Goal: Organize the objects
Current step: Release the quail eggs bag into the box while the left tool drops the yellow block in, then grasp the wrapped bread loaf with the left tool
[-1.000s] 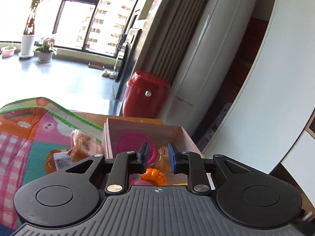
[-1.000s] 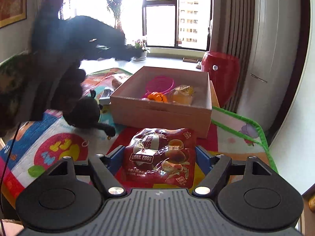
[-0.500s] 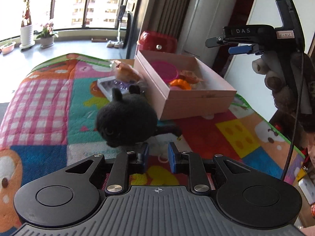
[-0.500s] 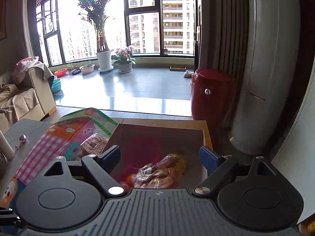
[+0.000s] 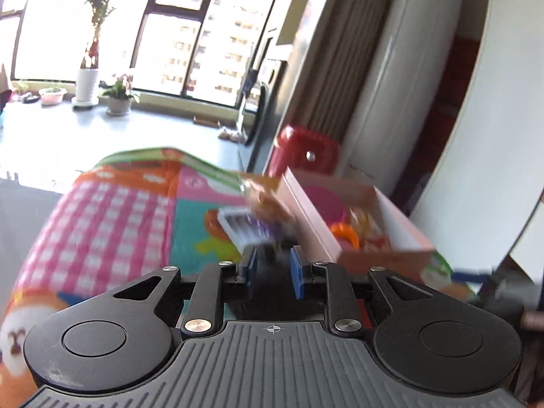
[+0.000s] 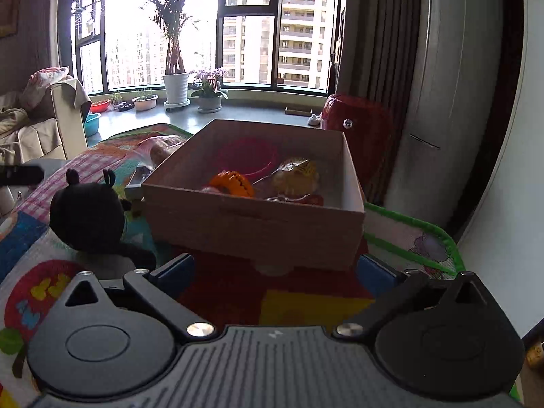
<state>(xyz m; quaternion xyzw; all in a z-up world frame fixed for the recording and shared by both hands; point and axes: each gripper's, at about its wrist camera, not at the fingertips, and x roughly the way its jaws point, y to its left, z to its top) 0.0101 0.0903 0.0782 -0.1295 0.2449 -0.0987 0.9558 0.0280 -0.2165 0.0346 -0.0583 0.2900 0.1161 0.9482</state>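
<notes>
The right tongs (image 6: pixel 273 265) are spread wide and carry nothing. They hover low over the play mat (image 6: pixel 306 302), facing the near wall of the cardboard box (image 6: pixel 251 227). The left tongs (image 5: pixel 272 268) have their blue pads (image 5: pixel 251 268) drawn close with a narrow slot between them. A dark, smeared shape fills that slot, and I cannot tell whether the pads pinch it or it merely lies behind them.

The black plush toy (image 6: pixel 86 210) sits upright on the mat at the left of the right wrist view, just beside the box's near left corner. Inside the box lie an orange ball (image 6: pixel 233 183), a pink dish (image 6: pixel 248 156) and a crinkly snack packet (image 6: pixel 295 176). In the left wrist view, a clear tray (image 5: pixel 241 227) and a blurred bread packet (image 5: pixel 261 200) lie on the mat against the box's left wall, at centre frame.

The plush looks like the next piece to gather. To do that well, centre one pair of tongs over its round body rather than an ear, and close gently, since the soft filling will give. Lift it clear of the box rim, then release it over the free space at the box's near side. Keep the other tongs well apart from that path.
</notes>
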